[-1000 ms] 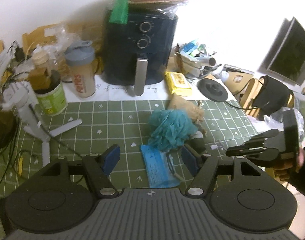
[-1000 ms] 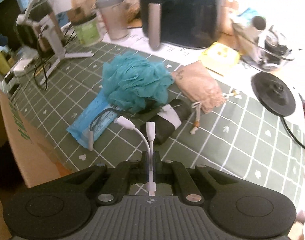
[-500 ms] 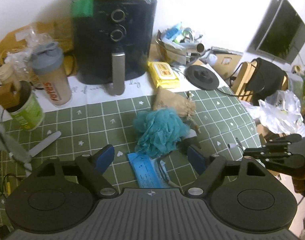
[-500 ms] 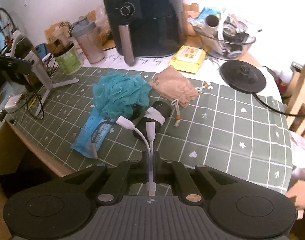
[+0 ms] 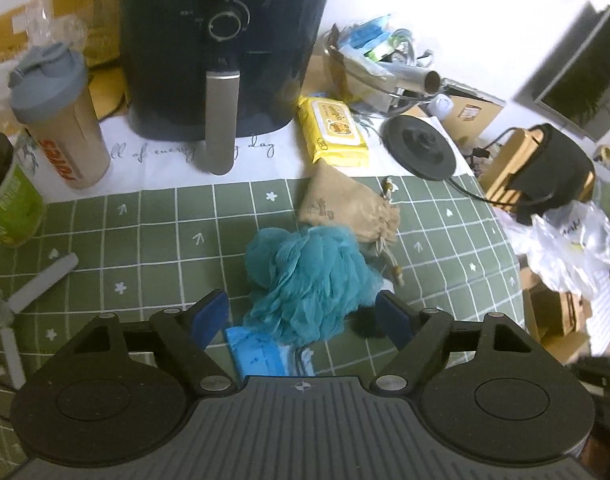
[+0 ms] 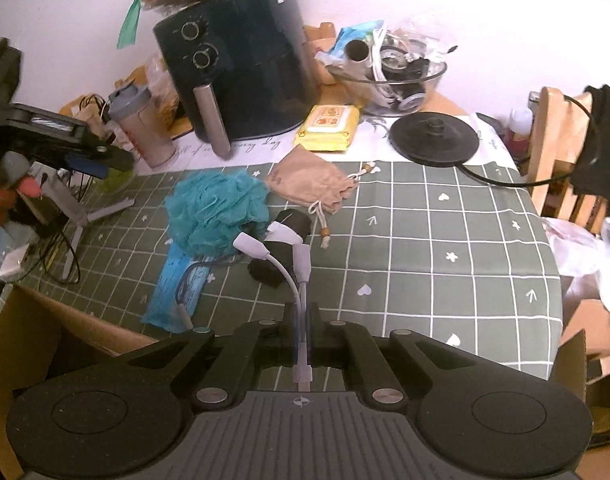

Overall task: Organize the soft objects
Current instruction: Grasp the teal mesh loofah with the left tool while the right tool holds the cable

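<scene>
left gripper (image 5: 303, 314): fingers spread wide and empty, straddling the teal bath pouf (image 5: 309, 280), likely lined up to take it.
right gripper (image 6: 303, 334): fingers pinched on a white split cable (image 6: 293, 264), lifted clear of the pouf.
tan drawstring pouch (image 5: 347, 210): touching the pouf's far side.
blue packet (image 5: 261, 354): partly under the pouf's near edge.
cardboard box (image 6: 37, 320): near side of the pouf, probably the drop spot.
</scene>
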Available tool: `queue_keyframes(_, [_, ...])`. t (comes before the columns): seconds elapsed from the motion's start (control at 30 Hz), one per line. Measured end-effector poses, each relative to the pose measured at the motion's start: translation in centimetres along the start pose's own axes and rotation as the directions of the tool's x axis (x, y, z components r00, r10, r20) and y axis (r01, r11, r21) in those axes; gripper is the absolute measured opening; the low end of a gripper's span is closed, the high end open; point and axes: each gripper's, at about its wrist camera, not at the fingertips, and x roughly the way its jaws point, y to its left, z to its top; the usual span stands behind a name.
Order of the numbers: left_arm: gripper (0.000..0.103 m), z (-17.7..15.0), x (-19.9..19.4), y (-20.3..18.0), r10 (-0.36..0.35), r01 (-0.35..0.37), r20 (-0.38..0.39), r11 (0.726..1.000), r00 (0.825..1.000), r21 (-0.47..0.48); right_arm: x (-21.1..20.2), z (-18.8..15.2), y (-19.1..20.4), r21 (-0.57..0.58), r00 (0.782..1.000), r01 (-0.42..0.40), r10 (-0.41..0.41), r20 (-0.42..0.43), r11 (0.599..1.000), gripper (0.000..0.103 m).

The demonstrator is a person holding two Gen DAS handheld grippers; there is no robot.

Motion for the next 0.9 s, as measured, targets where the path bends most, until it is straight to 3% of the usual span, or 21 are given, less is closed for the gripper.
queue_keyframes(0.27, [0.081,1.7,6.0,1.1,-0.02,0.01,-0.086,0.993,0.996,-0.119,-1.1,-0.6,-0.5,0.041,1.0,0.018,-0.019,0.023,0.999,0.006])
queue_keyframes(0.47, [0.081,2.1,9.4,1.6,-0.082,0.053,-0.128,0.976,0.988,-0.211,-2.2,-1.2,-1.0,0.07,0.997,0.03,-0.035,0.065,0.997,0.006])
queue_keyframes(0.63, [0.081,2.5,12.0,1.6,-0.041,0.005,-0.165,0.977,0.985,-0.212,-2.6,-1.5,-1.5,0.093,0.997,0.035,-0.041,0.064,0.995,0.006])
queue_keyframes(0.77, [0.08,2.6,13.2,2.2,-0.057,0.011,-0.168,0.965,0.984,-0.261,-3.0,-1.9,-2.0,0.121,0.996,0.037,-0.046,0.08,0.992,0.006])
queue_keyframes(0.9, [0.056,2.8,13.4,3.1,-0.089,0.024,-0.194,0.95,0.977,-0.312,-3.2,-2.0,-2.1,0.129,0.996,0.03,-0.041,0.084,0.991,0.006])
